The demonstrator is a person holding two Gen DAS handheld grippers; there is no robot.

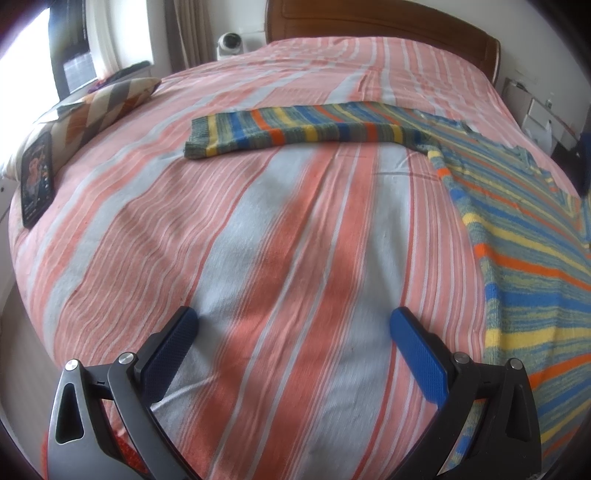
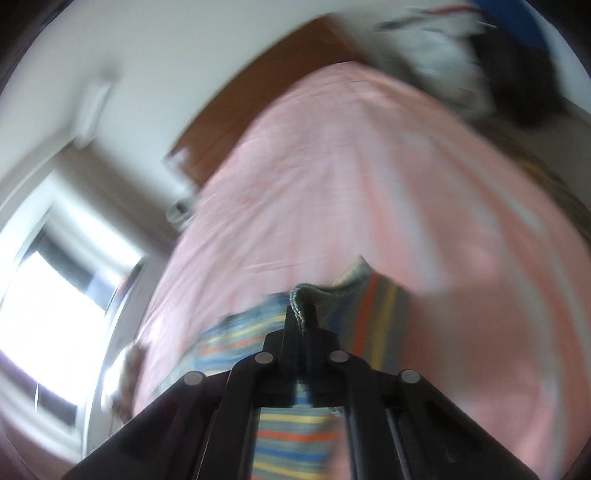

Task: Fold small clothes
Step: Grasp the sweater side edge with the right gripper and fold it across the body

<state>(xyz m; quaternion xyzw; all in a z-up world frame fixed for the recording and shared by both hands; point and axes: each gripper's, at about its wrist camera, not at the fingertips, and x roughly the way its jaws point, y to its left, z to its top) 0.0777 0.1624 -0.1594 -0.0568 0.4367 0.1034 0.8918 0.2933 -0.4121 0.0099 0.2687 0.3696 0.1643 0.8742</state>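
A striped knitted sweater (image 1: 524, 236) in blue, yellow, orange and grey lies on the bed at the right of the left wrist view, one sleeve (image 1: 295, 129) stretched flat to the left. My left gripper (image 1: 293, 325) is open and empty, low over the bedspread, left of the sweater's body. In the blurred right wrist view my right gripper (image 2: 301, 314) is shut on a grey ribbed edge of the sweater (image 2: 332, 295) and holds it lifted above the bed.
The bed has a pink, orange and grey striped bedspread (image 1: 258, 229) and a wooden headboard (image 1: 369, 18). A patterned pillow (image 1: 99, 107) and a phone (image 1: 37, 177) lie at the left edge. A window (image 2: 55, 288) is on the left.
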